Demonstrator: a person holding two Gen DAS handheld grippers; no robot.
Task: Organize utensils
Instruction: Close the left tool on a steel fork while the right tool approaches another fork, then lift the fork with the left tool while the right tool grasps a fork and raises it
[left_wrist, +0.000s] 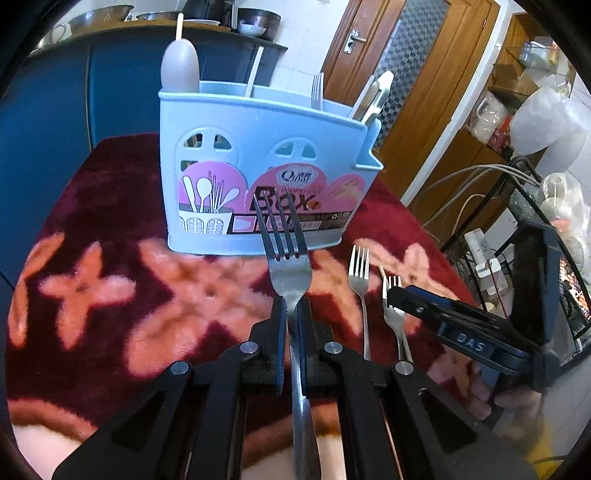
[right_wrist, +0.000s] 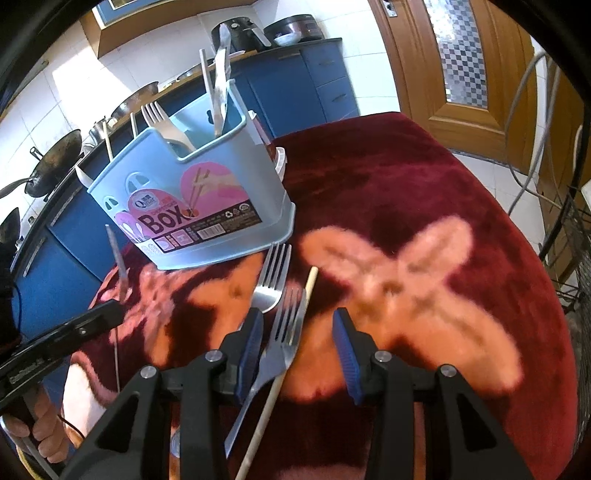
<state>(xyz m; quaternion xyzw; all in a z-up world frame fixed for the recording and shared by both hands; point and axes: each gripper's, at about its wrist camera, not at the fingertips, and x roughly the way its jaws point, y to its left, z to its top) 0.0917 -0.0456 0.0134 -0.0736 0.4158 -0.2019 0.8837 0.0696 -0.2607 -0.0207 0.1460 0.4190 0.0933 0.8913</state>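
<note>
Between the closed fingers of the left tool (left_wrist: 291, 314) sat a fork (left_wrist: 287, 264), clamped at the neck, tines pointing ahead at the blue utensil box (left_wrist: 258, 162) on the table (left_wrist: 110, 229). Beneath the open right tool (right_wrist: 298, 334) lay two forks (right_wrist: 284, 325) and a chopstick (right_wrist: 308, 291). The carry step seemed underway; next, lift and tip the fork into the fork compartment beyond.

Left gripper (left_wrist: 291, 314) clamps a fork (left_wrist: 286, 258) near the caddy (left_wrist: 258, 155), seemingly lifted.
</note>
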